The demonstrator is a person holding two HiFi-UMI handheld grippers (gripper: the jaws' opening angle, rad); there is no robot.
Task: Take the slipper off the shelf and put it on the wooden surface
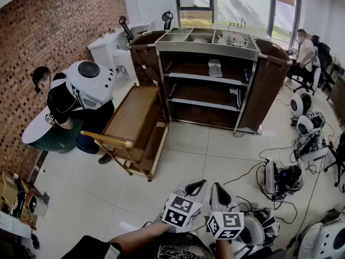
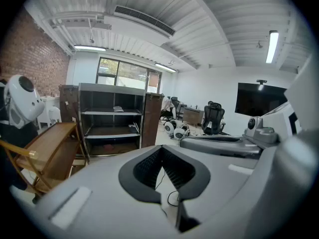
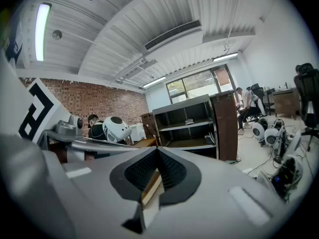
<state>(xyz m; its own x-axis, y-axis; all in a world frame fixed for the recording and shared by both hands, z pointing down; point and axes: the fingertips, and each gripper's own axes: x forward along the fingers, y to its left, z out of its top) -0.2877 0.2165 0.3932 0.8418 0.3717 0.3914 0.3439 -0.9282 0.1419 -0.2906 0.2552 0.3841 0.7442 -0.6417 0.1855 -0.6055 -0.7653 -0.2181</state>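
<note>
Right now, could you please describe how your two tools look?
The left tool and right tool are pale grey shells with black ribbed pads, each carrying a cube with black-and-white square markers. The left arm wears a dark sleeve.

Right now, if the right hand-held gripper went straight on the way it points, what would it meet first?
Nothing close. The right hand-held gripper, jaws shut, points across the floor at the wooden cart, with the shelf unit just right of it. Probably the cart first; depth is unclear.
</note>
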